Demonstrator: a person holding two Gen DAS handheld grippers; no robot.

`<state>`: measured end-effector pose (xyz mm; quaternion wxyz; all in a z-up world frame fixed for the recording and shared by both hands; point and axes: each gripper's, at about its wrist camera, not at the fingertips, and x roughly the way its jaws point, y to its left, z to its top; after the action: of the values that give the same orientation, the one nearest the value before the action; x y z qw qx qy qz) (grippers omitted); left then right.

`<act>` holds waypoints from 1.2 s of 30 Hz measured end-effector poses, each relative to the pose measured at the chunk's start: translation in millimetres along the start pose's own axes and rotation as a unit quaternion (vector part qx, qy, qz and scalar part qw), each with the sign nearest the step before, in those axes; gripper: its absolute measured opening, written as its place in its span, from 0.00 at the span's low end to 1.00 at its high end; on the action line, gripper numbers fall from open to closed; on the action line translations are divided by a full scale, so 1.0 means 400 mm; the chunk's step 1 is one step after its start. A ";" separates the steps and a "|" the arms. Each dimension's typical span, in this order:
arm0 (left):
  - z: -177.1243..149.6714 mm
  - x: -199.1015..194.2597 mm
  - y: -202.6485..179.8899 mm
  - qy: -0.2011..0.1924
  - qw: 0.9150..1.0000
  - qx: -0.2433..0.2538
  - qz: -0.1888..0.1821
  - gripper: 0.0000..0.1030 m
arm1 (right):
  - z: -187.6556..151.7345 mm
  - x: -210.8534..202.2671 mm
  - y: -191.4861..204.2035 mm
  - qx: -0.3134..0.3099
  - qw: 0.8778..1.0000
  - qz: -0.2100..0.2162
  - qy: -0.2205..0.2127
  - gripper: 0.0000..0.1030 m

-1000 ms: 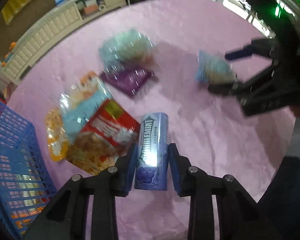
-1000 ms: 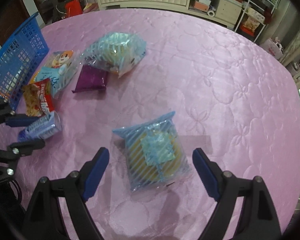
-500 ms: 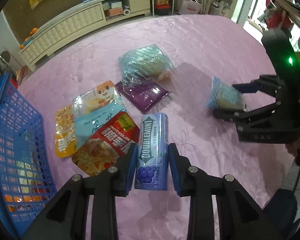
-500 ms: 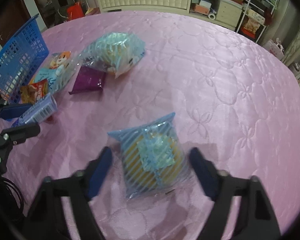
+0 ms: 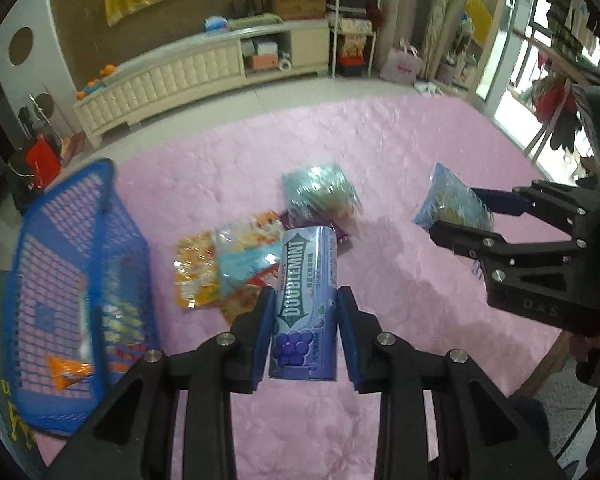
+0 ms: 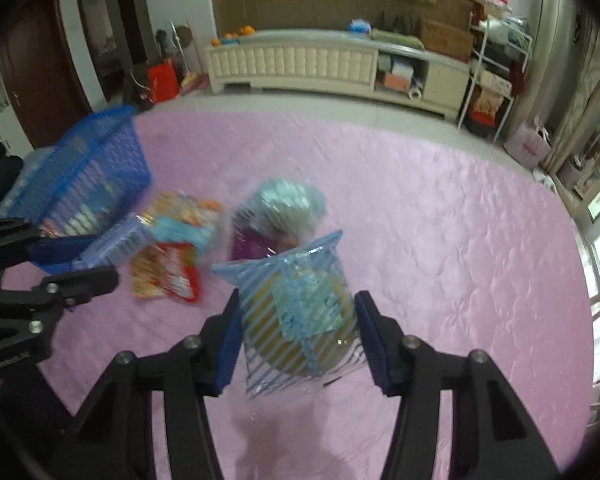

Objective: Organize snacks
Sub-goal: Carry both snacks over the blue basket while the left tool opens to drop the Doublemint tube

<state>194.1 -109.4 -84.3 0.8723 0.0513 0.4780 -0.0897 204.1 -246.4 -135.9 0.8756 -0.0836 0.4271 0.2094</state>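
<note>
Underneath, pink quilted tablecloth (image 5: 400, 168); cream sideboard (image 6: 300, 66)

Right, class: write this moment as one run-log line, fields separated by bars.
left tool: shut on Doublemint canister | right tool: closed onto blue striped snack bag | blue basket: left of loose snacks | stage: both items lifted

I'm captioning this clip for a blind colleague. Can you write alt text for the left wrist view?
The left gripper clamps a purple Doublemint gum canister above a pink tablecloth. To its left is a blue basket holding some snacks, and loose snack packets lie beyond the canister. At right, the right gripper grips a blue striped bag.
</note>
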 end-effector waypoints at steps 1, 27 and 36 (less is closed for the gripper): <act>0.000 -0.027 0.009 -0.008 1.000 -0.003 0.002 0.28 | 0.009 -0.022 0.018 -0.002 1.000 0.003 -0.005 0.57; -0.083 -0.341 0.284 -0.091 0.993 -0.053 0.043 0.28 | 0.151 -0.180 0.374 -0.070 0.995 0.049 -0.044 0.57; -0.090 -0.330 0.393 -0.080 0.993 -0.067 0.056 0.28 | 0.196 -0.141 0.467 -0.068 0.994 0.068 -0.046 0.57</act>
<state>127.1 64.9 8.1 0.9130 0.0118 0.4077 -0.0121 147.3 -69.6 -36.8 0.8705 -0.1040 0.3755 0.3008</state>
